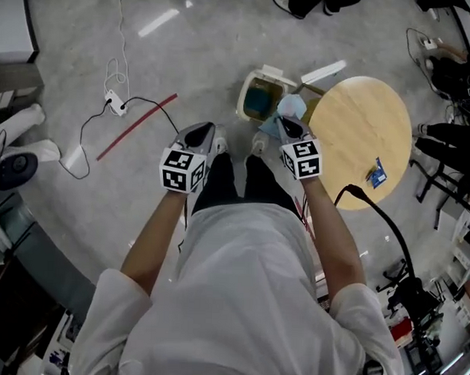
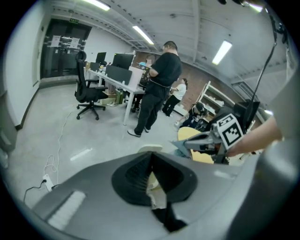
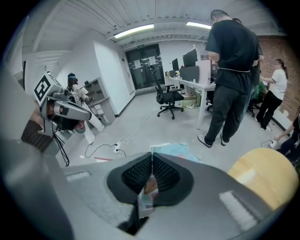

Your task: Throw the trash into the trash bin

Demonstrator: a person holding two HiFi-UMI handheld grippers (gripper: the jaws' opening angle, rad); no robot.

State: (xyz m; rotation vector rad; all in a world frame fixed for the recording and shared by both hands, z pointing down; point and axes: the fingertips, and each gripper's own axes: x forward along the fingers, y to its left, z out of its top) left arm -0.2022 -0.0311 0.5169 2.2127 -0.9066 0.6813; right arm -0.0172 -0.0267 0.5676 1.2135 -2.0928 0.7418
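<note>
Standing over the trash bin point(image 1: 250, 85), the person holds both pieces of trash, and nothing seems released yet.

The fingers of the left gripper point(image 2: 151, 174) are pressed together on a pale scrap point(image 2: 153, 185), which hangs crumpled between the pads. In the head view this gripper point(image 1: 208, 137) is above the floor, to the left of the bin and a little apart from it.

The fingers of the right gripper point(image 3: 151, 174) are closed tight on a printed wrapper point(image 3: 146, 191). A light blue sheet point(image 1: 292, 106) shows just beyond the tips. I cannot tell if the two are one piece. This gripper point(image 1: 288, 125) hangs beside the bin's right rim, between the bin and the left edge of the round table point(image 1: 353, 110).

The bin stands open on the floor, touching or almost touching the table; its inside looks blue-green.

I judge the task about half done: the trash is picked up and carried close, and the dropping remains. A blue packet point(image 1: 376, 174) lies near the table's right edge and may need a later trip.
</note>
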